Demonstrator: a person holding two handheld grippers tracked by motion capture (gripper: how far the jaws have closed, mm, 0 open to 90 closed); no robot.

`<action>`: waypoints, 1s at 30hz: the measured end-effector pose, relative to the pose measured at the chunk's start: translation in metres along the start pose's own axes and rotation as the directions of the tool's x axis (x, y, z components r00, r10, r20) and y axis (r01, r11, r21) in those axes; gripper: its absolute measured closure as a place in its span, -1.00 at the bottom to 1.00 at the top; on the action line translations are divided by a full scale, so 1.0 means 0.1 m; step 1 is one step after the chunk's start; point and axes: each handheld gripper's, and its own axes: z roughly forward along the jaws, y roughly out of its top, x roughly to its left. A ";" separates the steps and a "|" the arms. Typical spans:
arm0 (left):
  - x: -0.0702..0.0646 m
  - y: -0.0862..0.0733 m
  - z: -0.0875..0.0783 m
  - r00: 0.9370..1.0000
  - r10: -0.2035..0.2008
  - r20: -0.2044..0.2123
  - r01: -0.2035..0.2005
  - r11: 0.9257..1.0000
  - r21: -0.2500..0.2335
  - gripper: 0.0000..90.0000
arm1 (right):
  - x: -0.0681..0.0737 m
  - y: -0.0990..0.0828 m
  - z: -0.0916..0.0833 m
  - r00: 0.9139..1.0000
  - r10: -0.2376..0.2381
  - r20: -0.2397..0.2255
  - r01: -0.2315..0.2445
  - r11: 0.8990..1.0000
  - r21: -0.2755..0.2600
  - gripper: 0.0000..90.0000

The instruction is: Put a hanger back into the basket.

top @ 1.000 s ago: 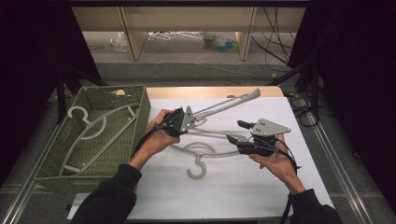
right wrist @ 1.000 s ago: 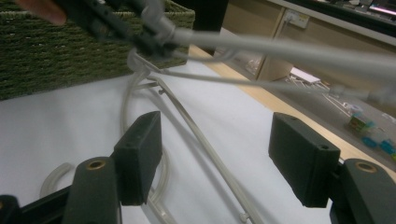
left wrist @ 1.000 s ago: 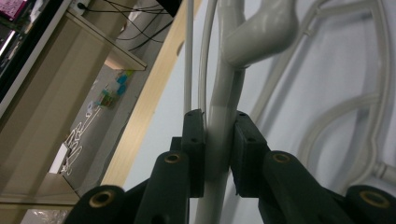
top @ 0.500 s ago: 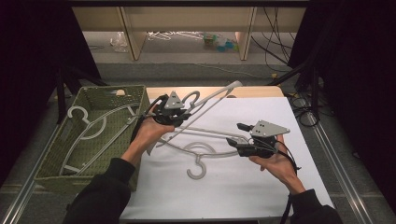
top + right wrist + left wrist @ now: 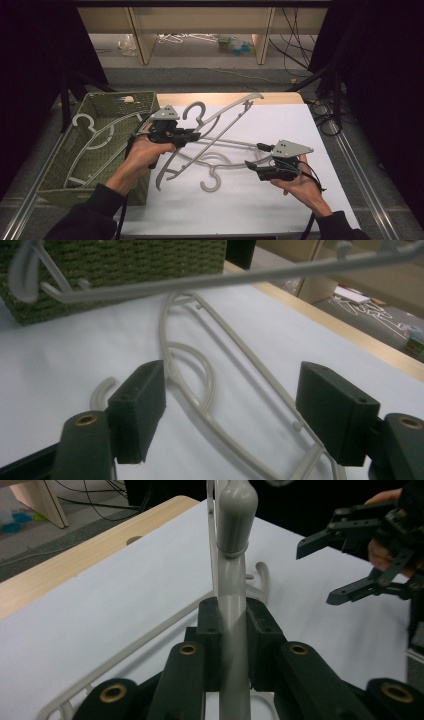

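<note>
My left gripper (image 5: 192,135) is shut on a grey plastic hanger (image 5: 230,111) and holds it tilted above the table, just right of the basket. In the left gripper view the hanger's stem (image 5: 235,555) runs straight up between the closed jaws of the left gripper (image 5: 232,625). A second grey hanger (image 5: 220,160) lies flat on the white sheet, its hook (image 5: 212,181) toward me. My right gripper (image 5: 254,156) stands open just right of it, nothing between the jaws. In the right gripper view the right gripper (image 5: 230,410) frames the lying hanger's hook (image 5: 101,386), and the lifted hanger (image 5: 225,277) crosses overhead.
A green woven basket (image 5: 120,95) stands at the table's left with grey hangers (image 5: 100,135) lying in it; its wall (image 5: 125,270) looms in the right gripper view. A white sheet (image 5: 280,115) covers the wooden table. Cables and shelves lie beyond the far edge.
My left gripper has carried its hanger leftward to the basket's side, swinging it so one end hangs down. The right gripper has hardly moved.
</note>
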 end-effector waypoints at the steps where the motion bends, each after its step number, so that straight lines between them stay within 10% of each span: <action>1: -0.01 -0.01 -0.05 1.000 -0.013 0.008 0.014 1.000 -0.006 0.75 | 0.01 -0.01 -0.02 1.000 0.000 0.001 0.000 1.000 0.000 -0.36; 22: -0.20 0.04 -0.66 0.996 -0.054 0.066 0.056 0.998 -0.024 0.75 | 0.24 0.00 -0.11 0.998 -0.025 -0.063 0.028 0.998 0.049 -0.45; 30: -0.07 0.08 -1.04 0.998 -0.059 0.005 0.060 0.998 -0.035 0.75 | 0.30 -0.01 -0.12 0.998 -0.033 -0.058 0.037 0.997 0.063 -0.51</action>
